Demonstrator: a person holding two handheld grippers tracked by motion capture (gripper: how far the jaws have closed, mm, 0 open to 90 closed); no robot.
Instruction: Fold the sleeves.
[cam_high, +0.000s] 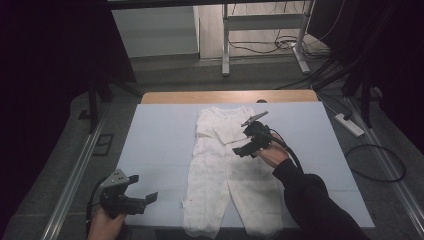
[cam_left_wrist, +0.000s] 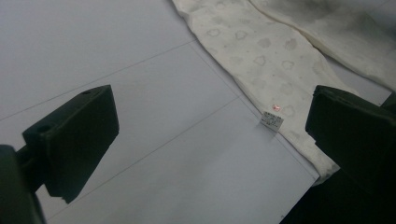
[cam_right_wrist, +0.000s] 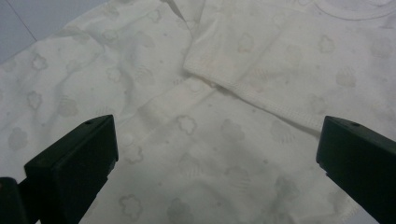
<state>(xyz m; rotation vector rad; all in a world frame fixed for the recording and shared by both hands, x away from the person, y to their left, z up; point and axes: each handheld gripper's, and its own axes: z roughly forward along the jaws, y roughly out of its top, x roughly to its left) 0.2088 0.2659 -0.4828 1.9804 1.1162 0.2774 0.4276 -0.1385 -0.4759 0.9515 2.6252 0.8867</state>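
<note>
— How will this baby romper (cam_high: 225, 170) handle?

— Light, soft and limp. It lies flat along the middle of the worktop (cam_high: 160, 150), neck at the far end, legs reaching the near edge. It looks thin and should bunch and slide rather than hold its shape, so pinch an edge or cuff, not the flat middle.

— Where are your tools?

— Your right hand-held gripper (cam_high: 250, 142) hovers over the chest beside the folded-in sleeve (cam_right_wrist: 261, 88), jaws wide apart, holding nothing. Your left hand-held gripper (cam_high: 134, 200) sits at the near left, also spread open, just off the leg hem by the small tag (cam_left_wrist: 271, 121).
</note>
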